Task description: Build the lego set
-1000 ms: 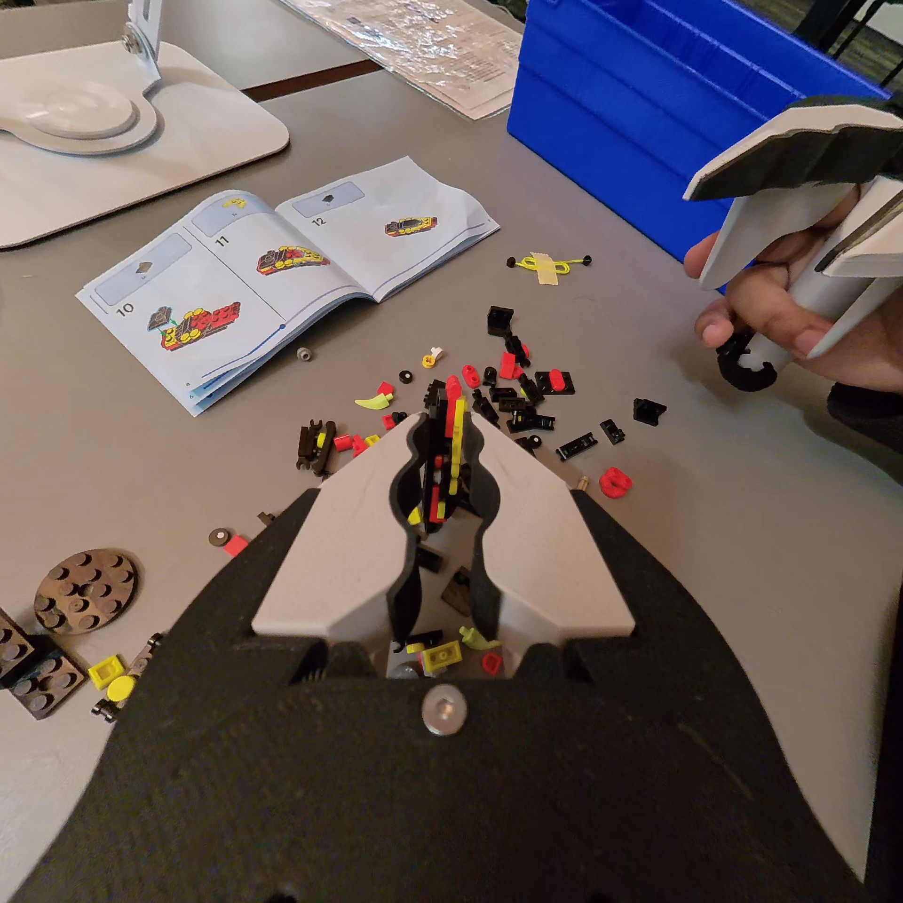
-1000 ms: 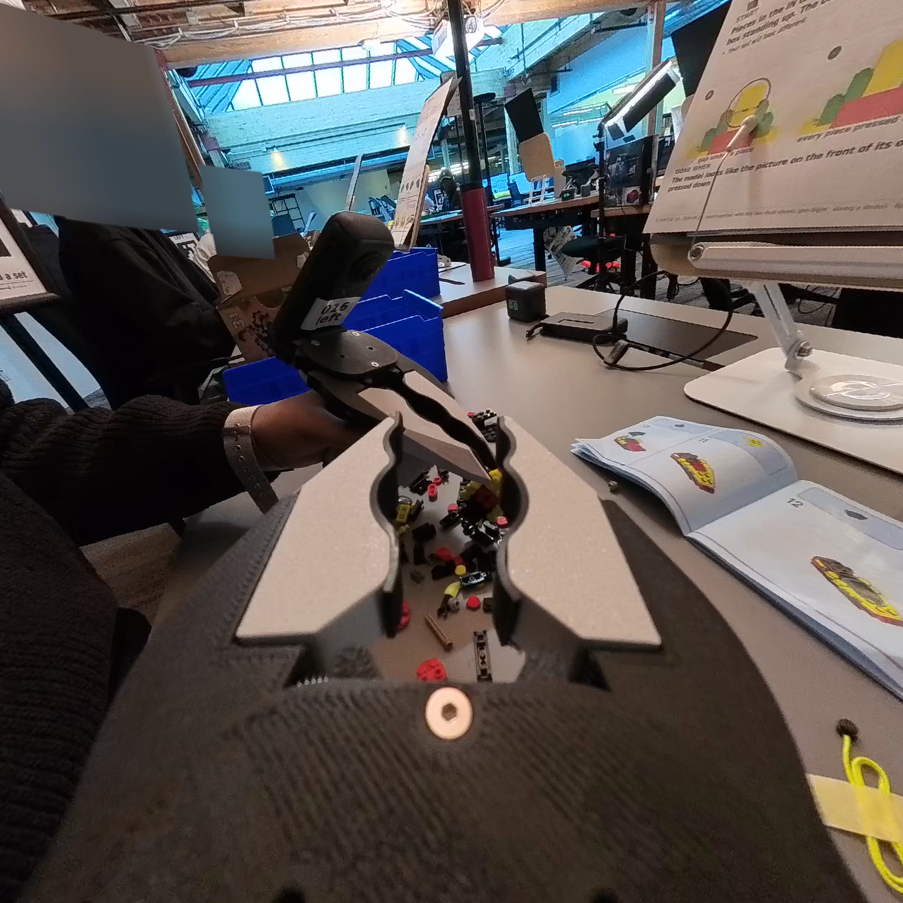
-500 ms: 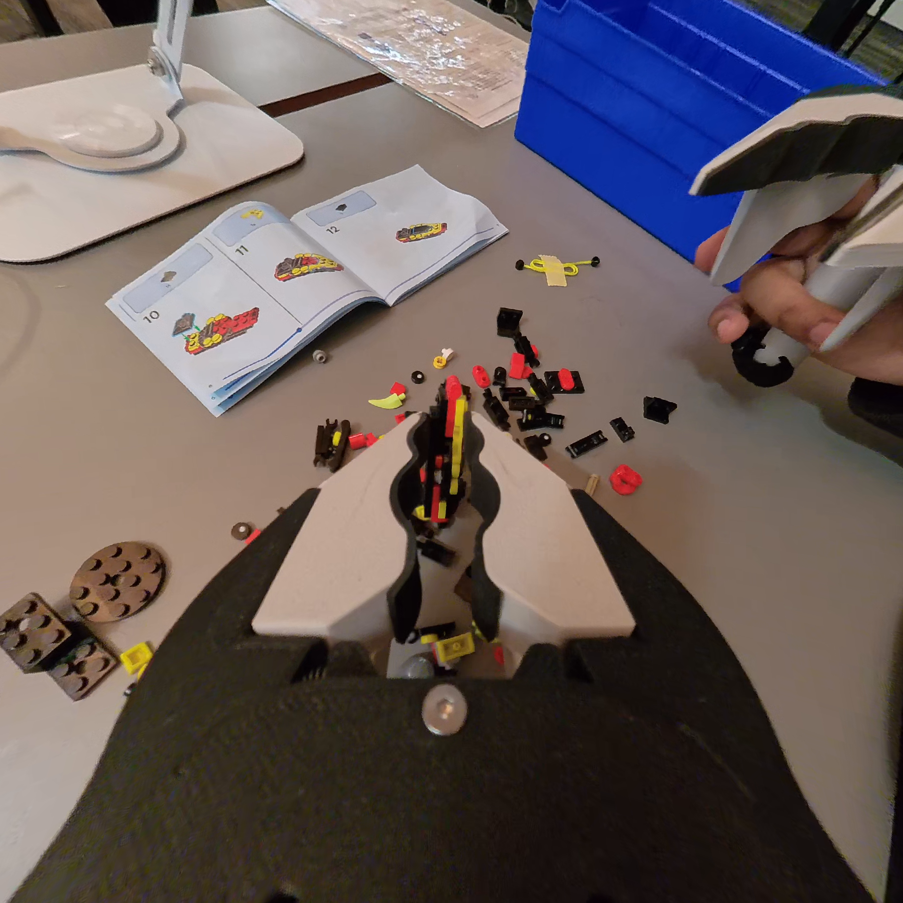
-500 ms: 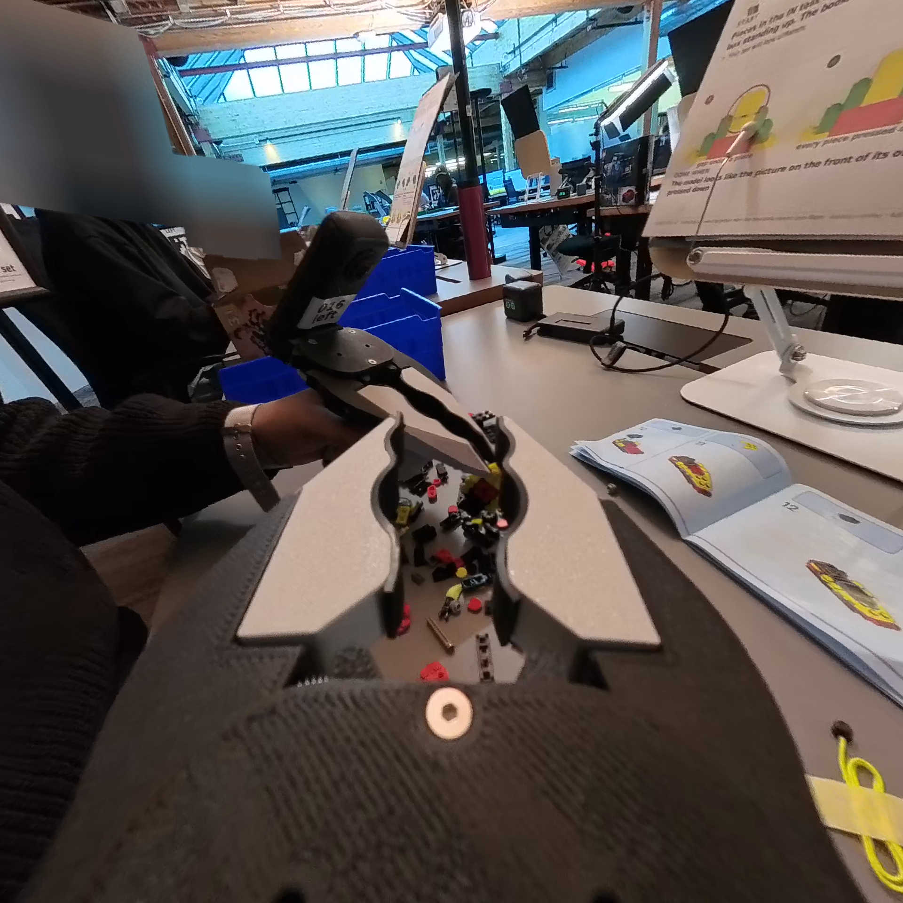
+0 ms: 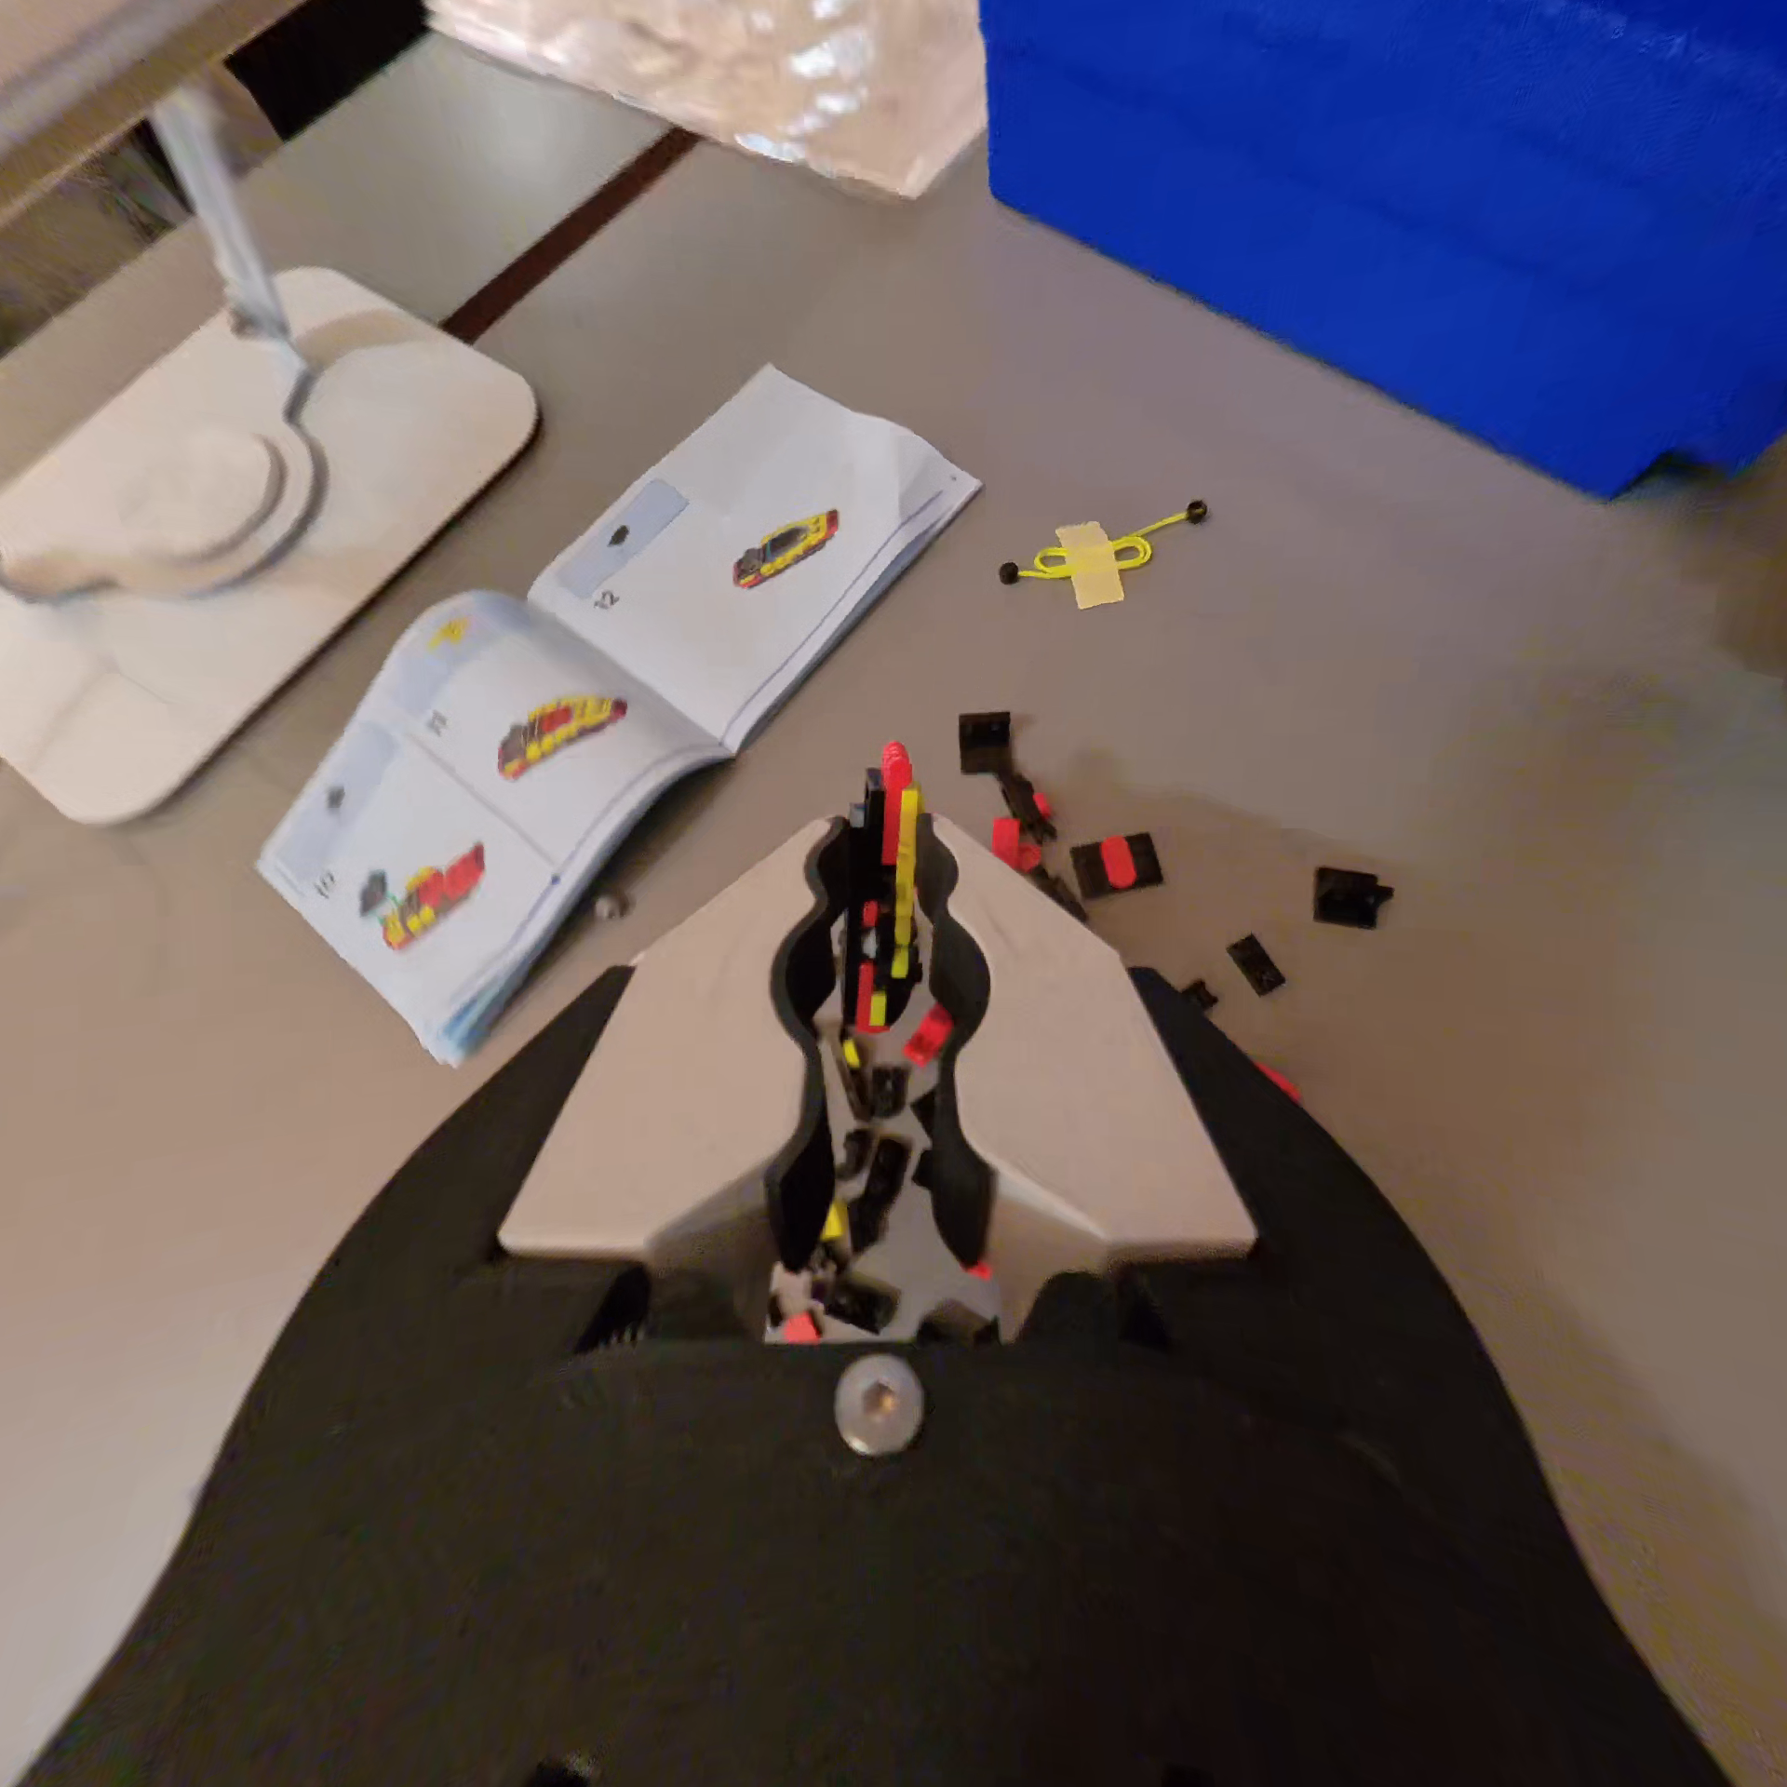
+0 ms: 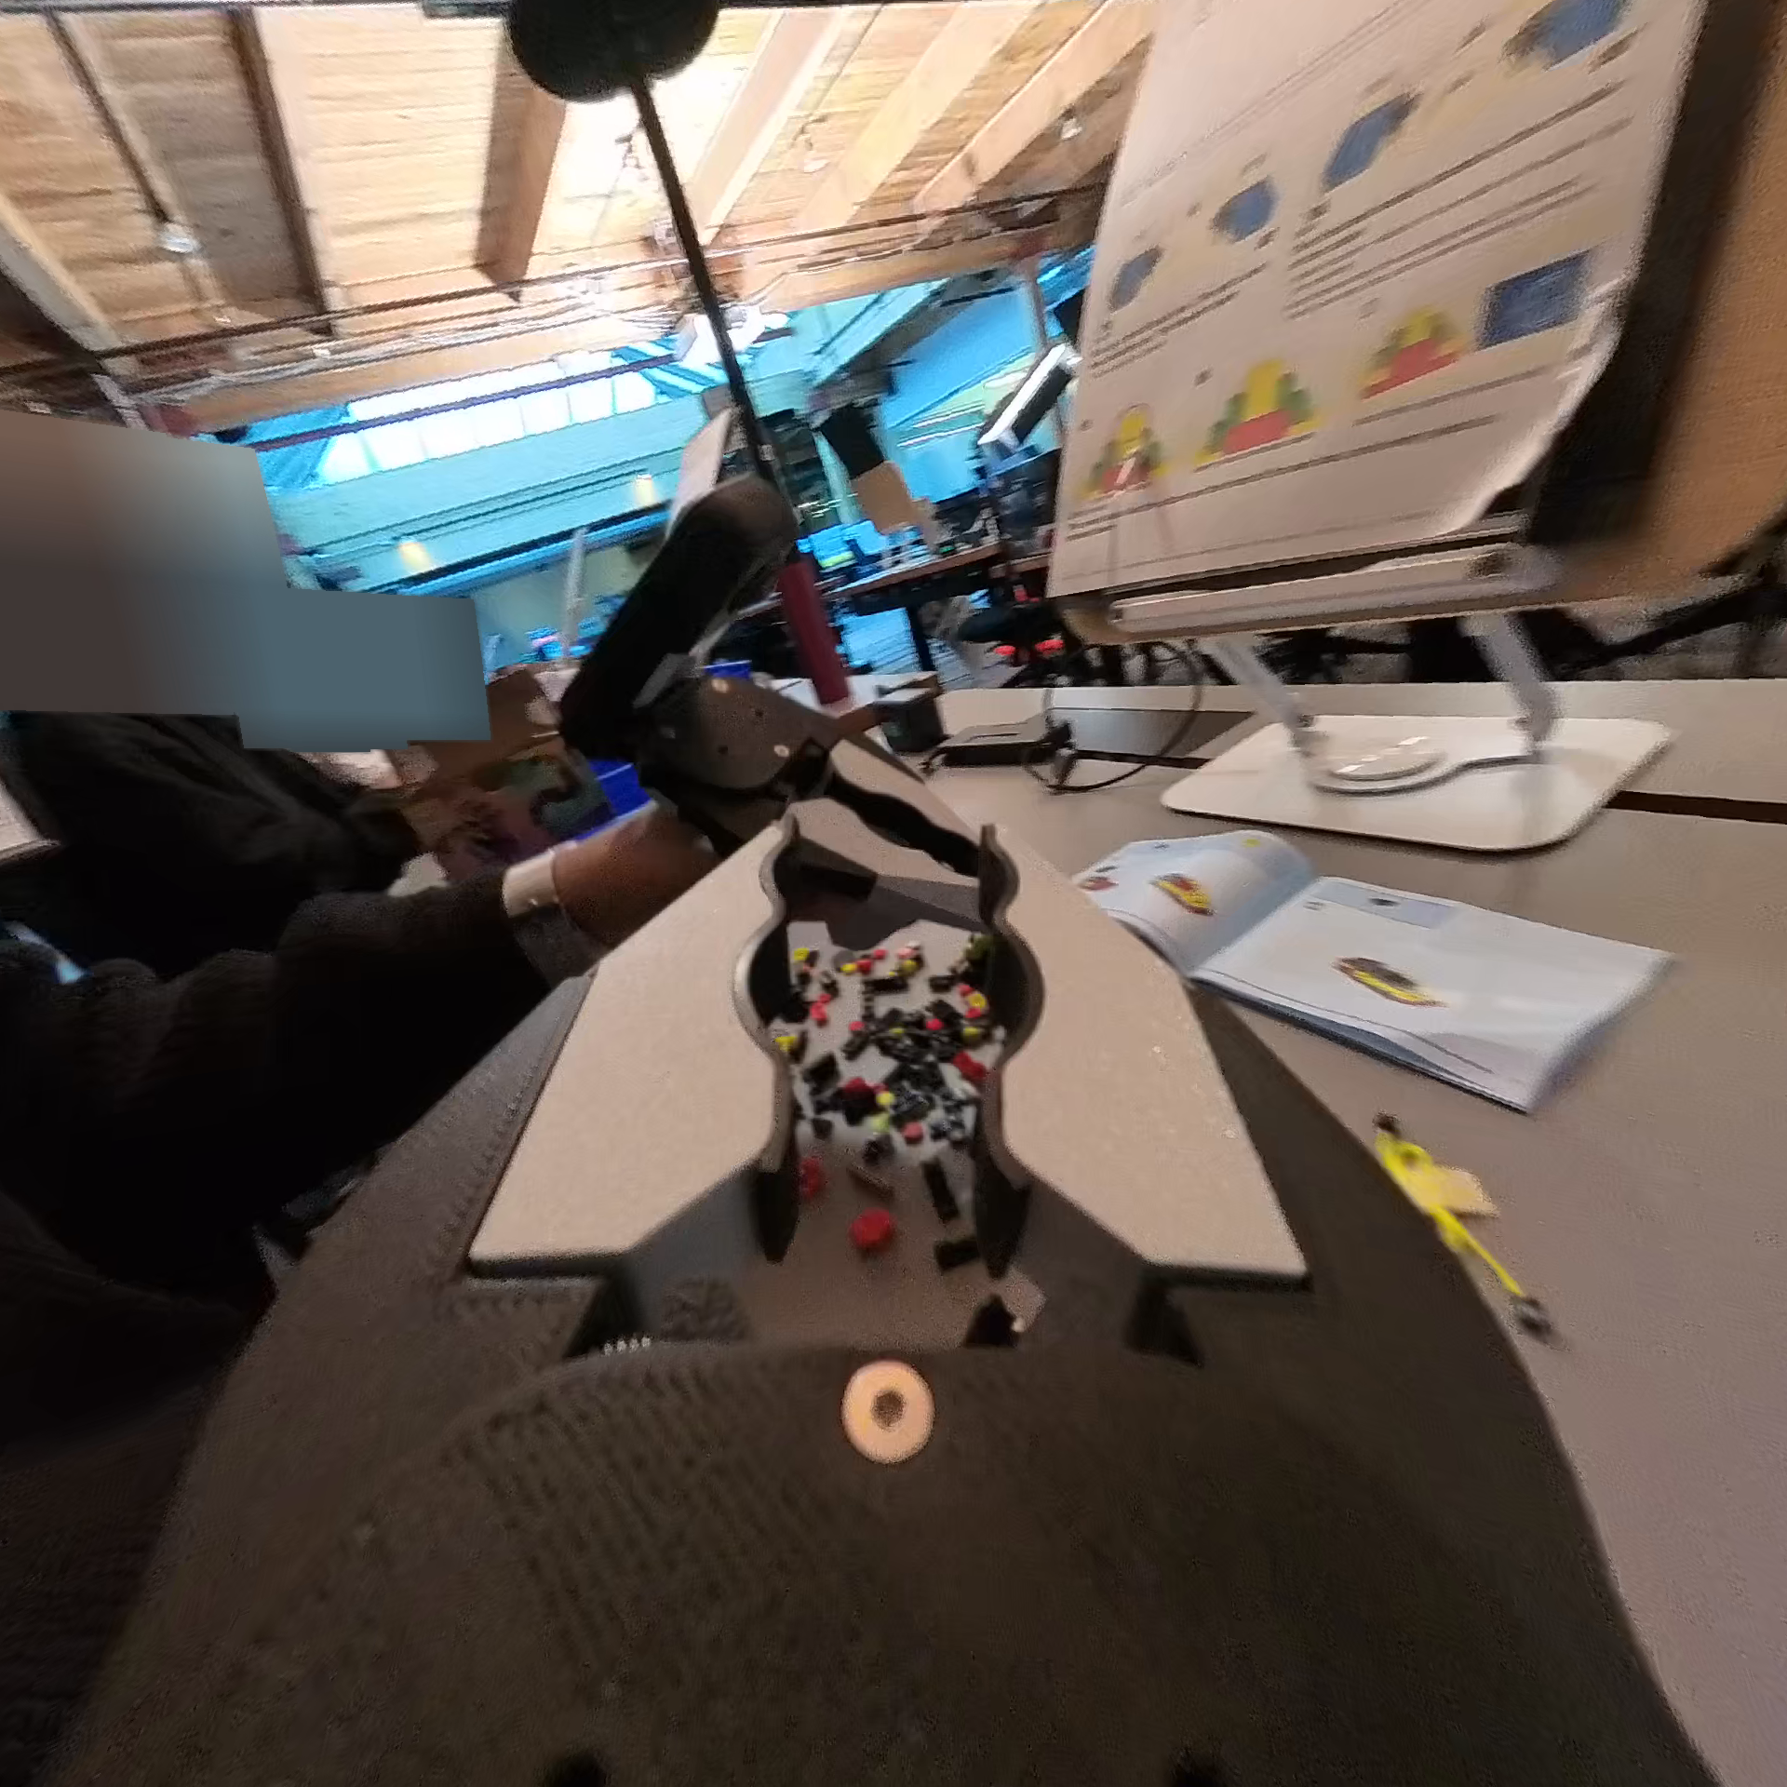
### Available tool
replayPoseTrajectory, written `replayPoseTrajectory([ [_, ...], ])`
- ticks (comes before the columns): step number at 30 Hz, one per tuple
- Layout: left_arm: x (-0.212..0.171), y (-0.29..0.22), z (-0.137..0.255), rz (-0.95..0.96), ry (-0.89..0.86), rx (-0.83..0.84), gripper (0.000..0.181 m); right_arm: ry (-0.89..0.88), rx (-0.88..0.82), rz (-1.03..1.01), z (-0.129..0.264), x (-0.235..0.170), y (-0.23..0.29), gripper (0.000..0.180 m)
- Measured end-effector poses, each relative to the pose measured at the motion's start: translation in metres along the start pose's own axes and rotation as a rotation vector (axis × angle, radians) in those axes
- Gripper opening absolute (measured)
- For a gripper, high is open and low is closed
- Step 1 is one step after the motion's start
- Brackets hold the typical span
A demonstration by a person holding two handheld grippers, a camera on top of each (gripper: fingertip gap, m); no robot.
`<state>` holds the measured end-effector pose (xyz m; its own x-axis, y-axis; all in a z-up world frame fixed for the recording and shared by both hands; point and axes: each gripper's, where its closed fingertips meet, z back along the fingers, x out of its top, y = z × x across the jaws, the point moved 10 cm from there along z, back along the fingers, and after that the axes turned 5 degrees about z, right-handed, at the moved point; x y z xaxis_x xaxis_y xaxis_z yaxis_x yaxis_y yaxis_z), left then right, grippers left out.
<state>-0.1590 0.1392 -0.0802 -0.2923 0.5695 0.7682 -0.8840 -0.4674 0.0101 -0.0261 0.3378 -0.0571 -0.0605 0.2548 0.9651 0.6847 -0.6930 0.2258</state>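
My left gripper (image 5: 882,834) is shut on a flat lego model (image 5: 894,870) of black, red and yellow pieces, held on edge above the table. Loose black, red and yellow pieces (image 5: 1112,861) lie under and to the right of it. The open instruction booklet (image 5: 619,696) lies to the left. My right gripper (image 6: 888,851) is open and empty, above the near side of the pile of pieces (image 6: 890,1044). The left gripper's housing (image 6: 745,754) shows beyond it, held by a hand with a dark sleeve (image 6: 290,996). The booklet (image 6: 1354,957) lies to the right there.
A blue bin (image 5: 1402,193) stands at the back right. A white stand base (image 5: 222,522) sits at the left, a crumpled plastic bag (image 5: 754,77) behind. A yellow string with tape (image 5: 1093,561) lies past the pieces. The stand holds a printed sheet (image 6: 1354,290). One gripper's finger ends stand about 15 centimeters off the other's. About 30 centimeters separates my left fingertips from the white stand base (image 5: 222,522). Seen from the right wrist view (image 6: 1361,770) as well.
My left gripper has moved forward over the pile toward the booklet, still holding the model. My right gripper has dropped out of the left view and has pulled back and tilted up.
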Motion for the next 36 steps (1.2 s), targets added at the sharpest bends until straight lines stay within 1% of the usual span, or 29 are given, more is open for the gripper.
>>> replayPoseTrajectory([
  [2, 0.025, -0.012, -0.013, -0.111, 0.104, 0.061, 0.01, -0.009, -0.071, 0.035, 0.018, 0.004, 0.002, 0.034],
  [3, 0.039, -0.019, -0.02, -0.173, 0.129, 0.103, 0.01, -0.02, -0.098, 0.045, 0.027, 0.006, 0.003, 0.033],
  [5, 0.065, -0.035, -0.031, -0.322, 0.145, 0.213, 0.01, -0.043, -0.125, 0.047, 0.04, 0.008, 0.008, 0.033],
  [7, 0.082, -0.049, -0.04, -0.474, 0.17, 0.328, 0.011, -0.054, -0.146, 0.04, 0.05, 0.007, 0.011, 0.033],
  [9, 0.086, -0.064, -0.051, -0.581, 0.204, 0.365, 0.011, -0.054, -0.17, 0.042, 0.058, 0.005, 0.014, 0.033],
  [12, 0.082, -0.08, -0.063, -0.68, 0.233, 0.366, 0.011, -0.046, -0.198, 0.033, 0.065, 0.001, 0.018, 0.032],
  [16, 0.075, -0.087, -0.069, -0.804, 0.256, 0.415, 0.011, -0.046, -0.213, -0.002, 0.069, -0.004, 0.02, 0.032],
  [22, 0.082, -0.087, -0.065, -0.798, 0.216, 0.378, 0.011, 0.04, -0.256, 0.075, 0.067, -0.009, 0.017, 0.032],
  [27, 0.08, -0.084, -0.059, -0.665, 0.15, 0.214, 0.011, 0.046, -0.211, 0.067, 0.056, -0.01, 0.017, 0.033],
  [28, 0.078, -0.082, -0.057, -0.644, 0.15, 0.213, 0.01, 0.045, -0.196, 0.063, 0.053, -0.009, 0.017, 0.032],
  [29, 0.075, -0.078, -0.056, -0.644, 0.159, 0.236, 0.01, 0.039, -0.181, 0.059, 0.051, -0.009, 0.017, 0.032],
  [32, 0.065, -0.066, -0.053, -0.71, 0.242, 0.382, 0.011, 0.021, -0.131, 0.041, 0.042, -0.007, 0.015, 0.032],
  [36, 0.05, -0.055, -0.045, -0.707, 0.349, 0.465, 0.011, -0.01, -0.078, -0.019, 0.029, -0.005, 0.009, 0.032],
])
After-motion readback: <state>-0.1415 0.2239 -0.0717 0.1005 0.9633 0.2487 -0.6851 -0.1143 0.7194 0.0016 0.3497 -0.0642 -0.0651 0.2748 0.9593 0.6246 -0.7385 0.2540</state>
